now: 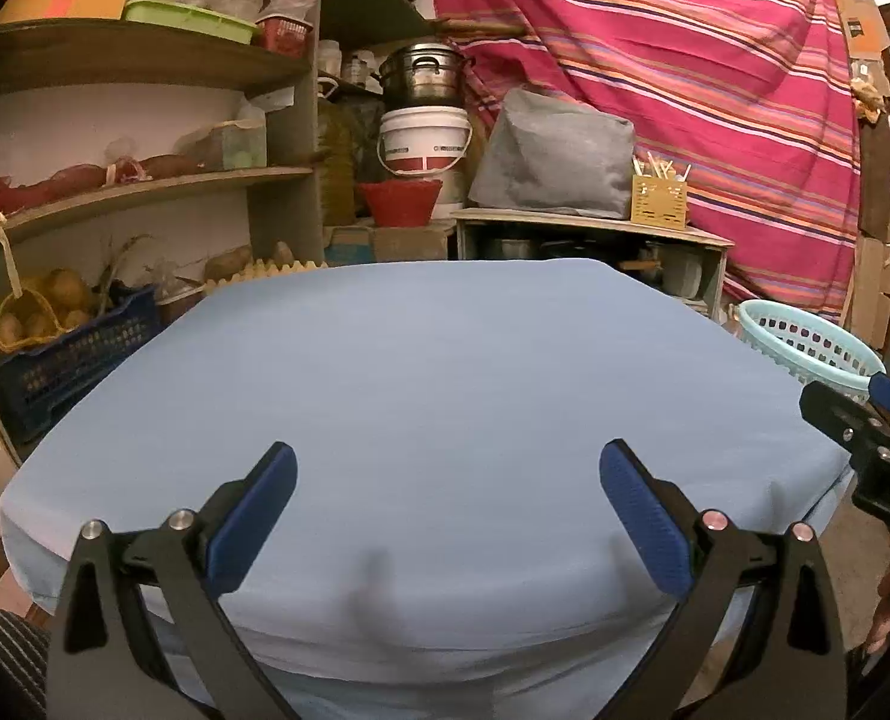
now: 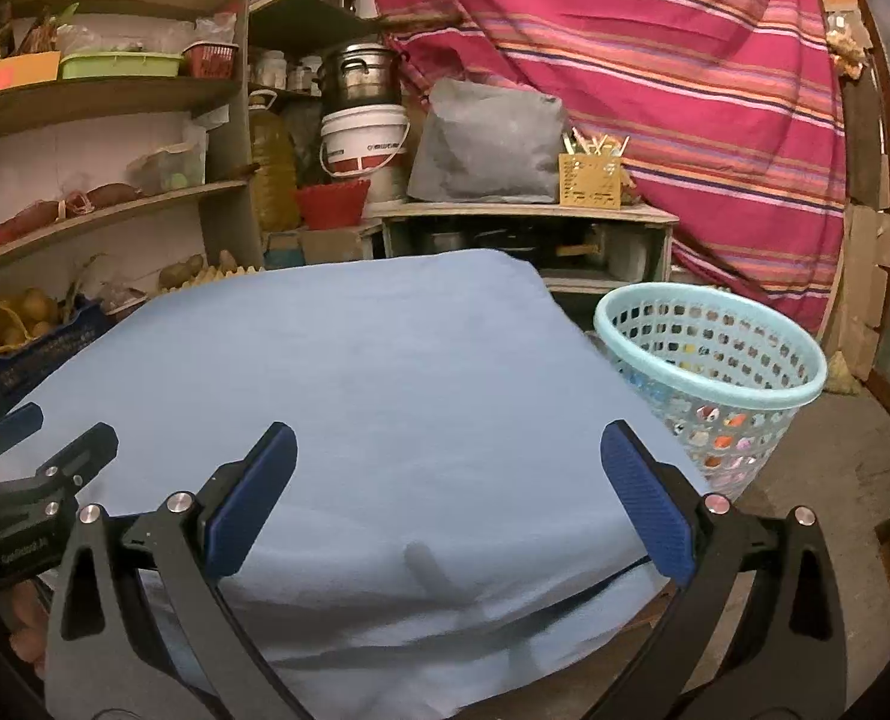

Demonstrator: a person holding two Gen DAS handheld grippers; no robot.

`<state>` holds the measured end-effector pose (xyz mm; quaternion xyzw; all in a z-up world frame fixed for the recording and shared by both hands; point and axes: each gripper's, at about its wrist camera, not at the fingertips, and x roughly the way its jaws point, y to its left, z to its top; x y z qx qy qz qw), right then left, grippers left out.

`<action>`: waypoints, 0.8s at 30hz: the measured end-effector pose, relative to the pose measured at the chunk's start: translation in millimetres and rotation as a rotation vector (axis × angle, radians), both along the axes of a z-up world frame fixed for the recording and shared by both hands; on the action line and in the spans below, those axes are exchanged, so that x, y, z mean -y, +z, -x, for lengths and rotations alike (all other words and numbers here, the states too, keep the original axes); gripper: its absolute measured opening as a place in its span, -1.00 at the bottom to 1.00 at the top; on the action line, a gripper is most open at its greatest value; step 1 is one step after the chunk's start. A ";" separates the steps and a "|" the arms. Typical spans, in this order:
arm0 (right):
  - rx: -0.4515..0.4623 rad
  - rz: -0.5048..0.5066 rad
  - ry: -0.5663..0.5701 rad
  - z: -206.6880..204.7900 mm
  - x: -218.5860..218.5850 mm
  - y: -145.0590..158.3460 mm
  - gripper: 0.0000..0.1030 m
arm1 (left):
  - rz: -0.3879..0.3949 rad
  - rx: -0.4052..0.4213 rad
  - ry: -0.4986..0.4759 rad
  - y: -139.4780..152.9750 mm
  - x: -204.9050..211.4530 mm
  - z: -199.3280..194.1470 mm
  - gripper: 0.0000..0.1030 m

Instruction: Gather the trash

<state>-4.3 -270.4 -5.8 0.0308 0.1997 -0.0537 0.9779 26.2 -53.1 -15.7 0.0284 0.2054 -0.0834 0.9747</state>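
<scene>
Both claws spread wide and empty: left gripper low in the frame over the near edge of the blue-covered table, right gripper likewise low in its own frame, jaws well apart, nothing between them.

No loose trash visible anywhere on the blue cloth. Pale green basket at right of centre in the right wrist view, on the floor just beside the table's right edge, coloured scraps showing through its holes. Same basket only a sliver at the far right in the left wrist view.

Judged: collecting looks done or nearly done. To finish well, sweep both cameras slowly over the cloth, the table edges and the floor around the basket for strays. If any turn up, approach from above with jaws wide, pinch lightly without snagging the cloth, carry over the rim, release well inside.
</scene>
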 end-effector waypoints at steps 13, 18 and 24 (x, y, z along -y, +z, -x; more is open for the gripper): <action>0.014 0.005 -0.013 6.3 4.0 1.8 0.92 | 0.001 0.033 0.006 7.7 1.8 -0.6 0.92; 0.023 0.004 -0.010 7.3 2.7 2.4 0.92 | -0.009 0.057 0.021 8.5 1.7 1.7 0.92; 0.021 -0.001 -0.009 6.8 2.8 2.9 0.92 | -0.014 0.065 0.019 8.9 1.7 2.6 0.92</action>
